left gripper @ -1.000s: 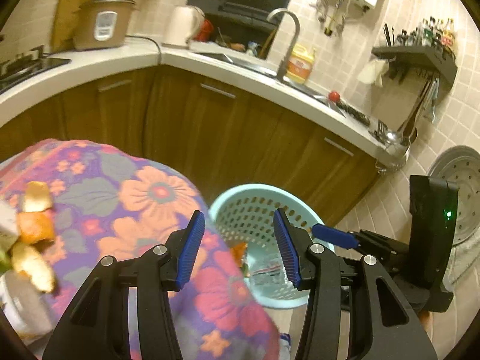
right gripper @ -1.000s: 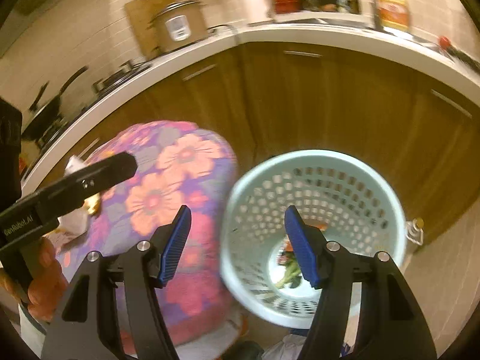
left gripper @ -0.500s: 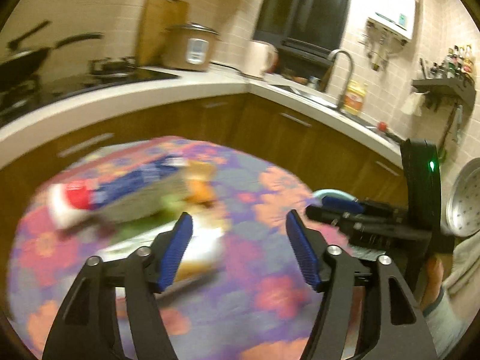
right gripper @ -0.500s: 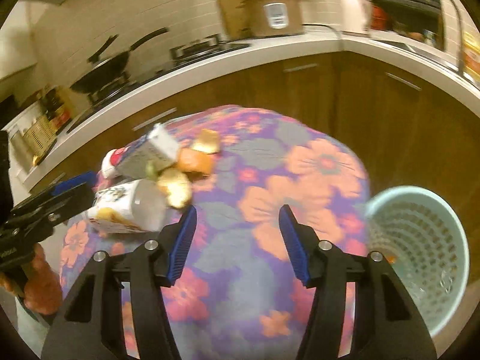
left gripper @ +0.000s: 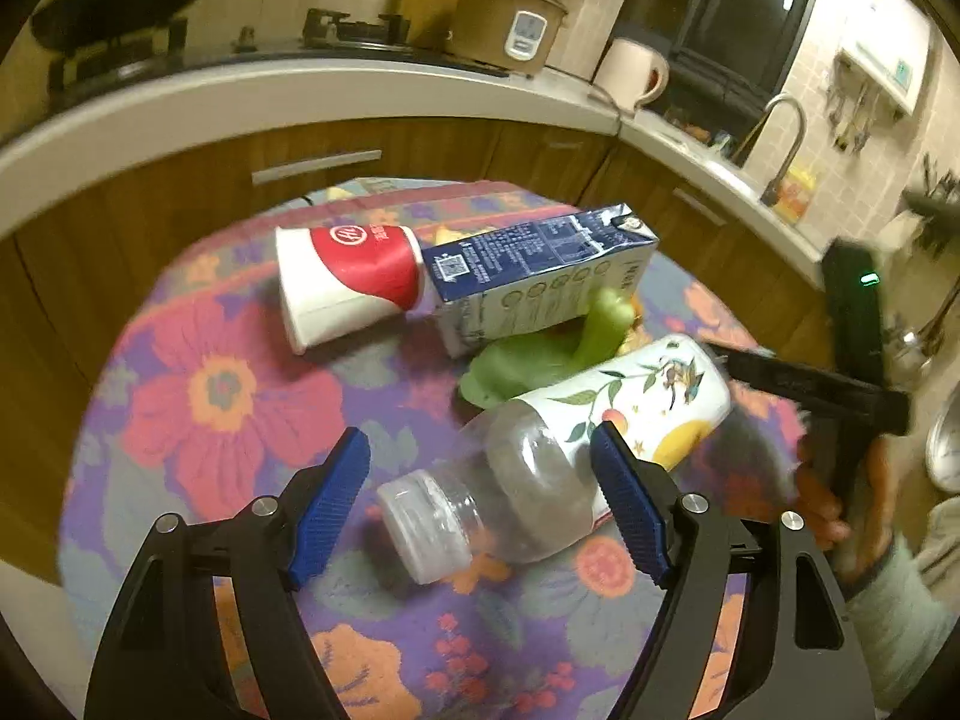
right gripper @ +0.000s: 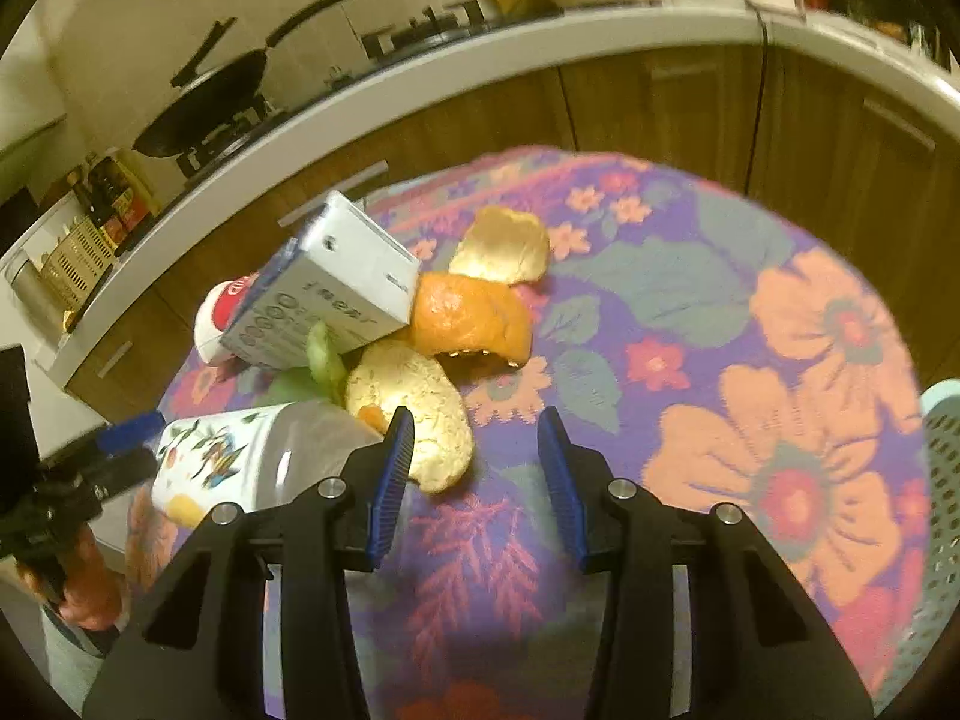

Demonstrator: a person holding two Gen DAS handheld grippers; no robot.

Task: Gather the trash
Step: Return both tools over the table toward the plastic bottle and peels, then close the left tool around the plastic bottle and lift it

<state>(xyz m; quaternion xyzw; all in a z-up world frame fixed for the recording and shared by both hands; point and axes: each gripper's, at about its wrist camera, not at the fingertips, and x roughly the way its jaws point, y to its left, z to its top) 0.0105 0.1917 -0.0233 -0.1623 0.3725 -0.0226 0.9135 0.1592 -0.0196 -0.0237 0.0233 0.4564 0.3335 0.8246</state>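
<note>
Two grippers hang over the table (left gripper: 198,396). The left gripper (left gripper: 480,510), jaws opening, straddles the bottle (left gripper: 558,450) mid-table without touching; better centre on its body. The right gripper (right gripper: 474,480), closing, empty, nears peel (right gripper: 414,414).

The left gripper (left gripper: 480,504) is opening its jaws around the neck of a plastic bottle (left gripper: 558,456) lying on the floral tablecloth (left gripper: 216,396), pads not touching it. At twelve o'clock lie a paper cup (left gripper: 345,285) and milk carton (left gripper: 534,276); green scraps (left gripper: 540,354) sit between.
</note>
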